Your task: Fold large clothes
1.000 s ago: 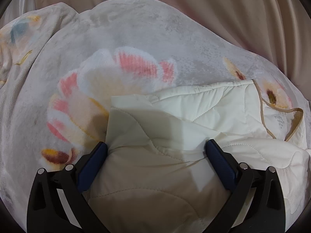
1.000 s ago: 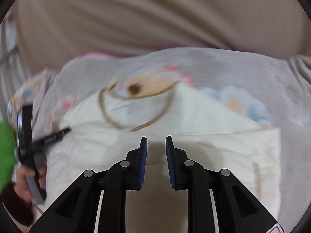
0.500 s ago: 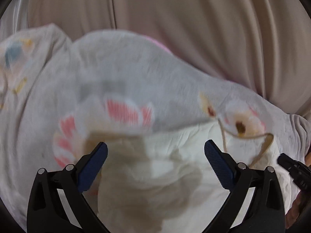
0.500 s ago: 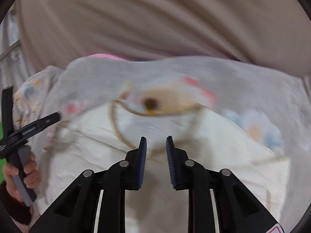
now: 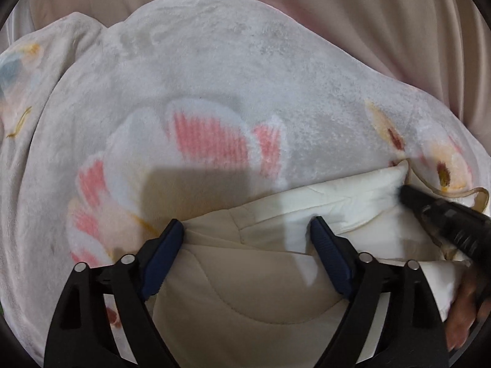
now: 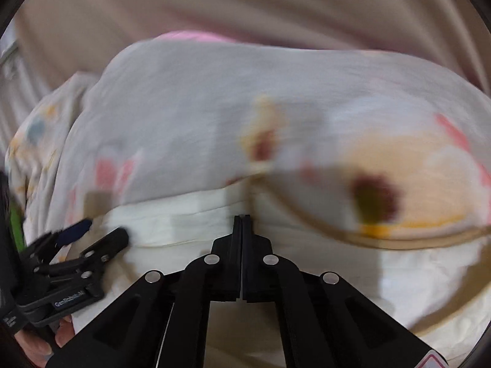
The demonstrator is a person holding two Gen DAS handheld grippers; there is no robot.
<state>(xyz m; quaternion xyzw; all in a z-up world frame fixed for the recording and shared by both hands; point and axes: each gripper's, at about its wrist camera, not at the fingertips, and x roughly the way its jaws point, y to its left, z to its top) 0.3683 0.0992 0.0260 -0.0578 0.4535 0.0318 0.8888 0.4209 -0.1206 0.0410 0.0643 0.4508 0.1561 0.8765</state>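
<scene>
On floral blanket (image 5: 214, 61), cream jacket (image 5: 245, 291) lies partly folded; more folds judged left. L gripper (image 5: 247, 236) closing over jacket, nothing pinched yet. R gripper (image 6: 241, 219) pressed together at jacket's edge; grip can't be told.

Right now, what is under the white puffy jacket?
The white jacket lies on a grey flowered blanket, which shows all around it. What lies beneath the blanket is covered.

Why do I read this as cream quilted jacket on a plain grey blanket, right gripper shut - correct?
Not plain: the blanket is grey with a printed flower pattern, pink-and-white petals clear in the left wrist view. The rest holds: the cream quilted jacket lies on it, and the right gripper is shut.
</scene>
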